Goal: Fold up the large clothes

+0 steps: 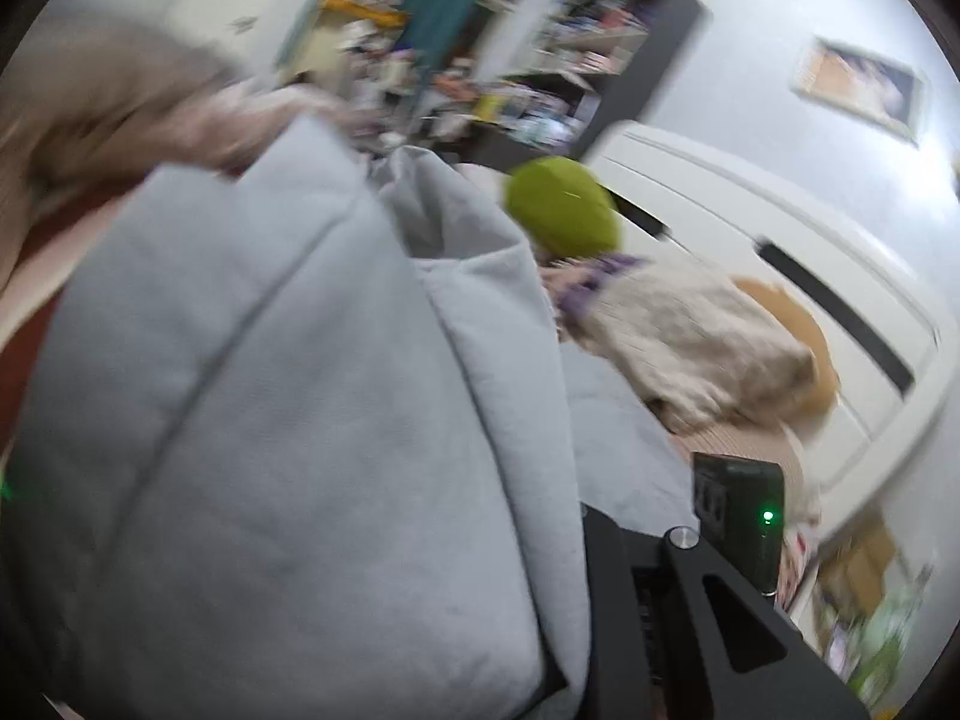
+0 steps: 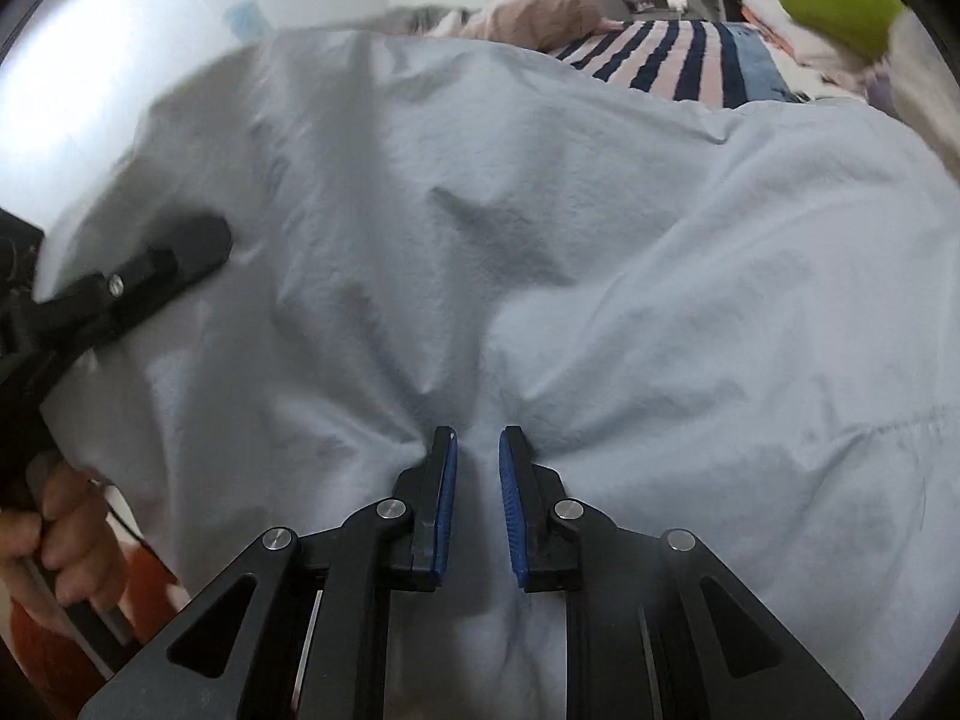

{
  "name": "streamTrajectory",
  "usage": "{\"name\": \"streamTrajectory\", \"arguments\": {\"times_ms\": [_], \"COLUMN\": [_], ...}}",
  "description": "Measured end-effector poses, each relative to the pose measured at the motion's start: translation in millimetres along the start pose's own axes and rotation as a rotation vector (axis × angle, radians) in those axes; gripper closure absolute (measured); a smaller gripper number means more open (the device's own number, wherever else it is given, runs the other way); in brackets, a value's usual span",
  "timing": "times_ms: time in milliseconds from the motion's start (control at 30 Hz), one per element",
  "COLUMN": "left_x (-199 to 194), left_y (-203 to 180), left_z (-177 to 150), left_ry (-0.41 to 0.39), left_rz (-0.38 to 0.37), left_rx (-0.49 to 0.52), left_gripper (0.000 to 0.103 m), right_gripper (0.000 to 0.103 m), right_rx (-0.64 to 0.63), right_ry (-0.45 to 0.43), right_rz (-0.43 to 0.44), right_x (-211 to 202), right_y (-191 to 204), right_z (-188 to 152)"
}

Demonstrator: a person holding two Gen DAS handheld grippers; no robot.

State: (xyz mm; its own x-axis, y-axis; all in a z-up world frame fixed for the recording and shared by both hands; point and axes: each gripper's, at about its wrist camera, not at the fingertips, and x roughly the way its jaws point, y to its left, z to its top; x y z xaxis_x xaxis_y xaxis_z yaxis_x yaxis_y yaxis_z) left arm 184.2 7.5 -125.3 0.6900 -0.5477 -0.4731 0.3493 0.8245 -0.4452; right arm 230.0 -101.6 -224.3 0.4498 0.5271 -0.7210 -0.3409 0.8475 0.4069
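Note:
A large pale blue-grey garment lies spread and wrinkled across the bed, filling the right wrist view. My right gripper is shut on a bunched fold of it, the cloth pinched between the blue pads. At the left edge, my left gripper lies against the cloth, which puckers at its tip; a hand holds its handle. In the blurred left wrist view the same garment hangs in folds over the fingers and hides them; only the black linkage shows. It looks shut on the cloth.
A green round cushion and a beige knitted garment lie beyond the cloth. A striped blanket and a pink pillow lie at the far side of the bed. Cluttered shelves and a white cabinet stand behind.

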Motion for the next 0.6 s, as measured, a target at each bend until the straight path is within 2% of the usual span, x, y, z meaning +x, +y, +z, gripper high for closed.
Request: {"name": "streamTrajectory", "arguments": {"times_ms": [100, 167, 200, 233, 333, 367, 467, 500, 600], "left_x": [12, 26, 31, 45, 85, 101, 125, 129, 126], "left_y": [-47, -82, -92, -110, -139, -149, -162, -164, -171], "left_z": [7, 4, 1, -5, -27, -42, -75, -81, -89], "left_ry": [0.029, 0.062, 0.081, 0.129, 0.267, 0.327, 0.430, 0.446, 0.426], "left_rz": [-0.089, -0.167, -0.198, -0.254, -0.338, -0.339, -0.363, -0.361, -0.335], "left_rx": [0.120, 0.198, 0.217, 0.243, 0.277, 0.298, 0.335, 0.344, 0.389], "left_gripper": [0.088, 0.088, 0.088, 0.087, 0.084, 0.081, 0.074, 0.074, 0.071], "right_gripper": [0.091, 0.089, 0.089, 0.089, 0.089, 0.089, 0.089, 0.089, 0.084], "right_rx": [0.078, 0.120, 0.139, 0.156, 0.201, 0.214, 0.244, 0.247, 0.227], "right_ry": [-0.056, -0.135, -0.165, -0.178, -0.234, -0.255, -0.328, -0.351, -0.375], "right_rz": [0.058, 0.076, 0.066, 0.050, -0.035, -0.065, -0.189, -0.224, -0.231], "right_x": [-34, -71, -89, -104, -156, -172, -228, -247, -273], "right_y": [-24, -46, -58, -69, -102, -111, -137, -145, -150], "right_z": [-10, -23, -30, -37, -63, -70, -85, -89, -84]}}
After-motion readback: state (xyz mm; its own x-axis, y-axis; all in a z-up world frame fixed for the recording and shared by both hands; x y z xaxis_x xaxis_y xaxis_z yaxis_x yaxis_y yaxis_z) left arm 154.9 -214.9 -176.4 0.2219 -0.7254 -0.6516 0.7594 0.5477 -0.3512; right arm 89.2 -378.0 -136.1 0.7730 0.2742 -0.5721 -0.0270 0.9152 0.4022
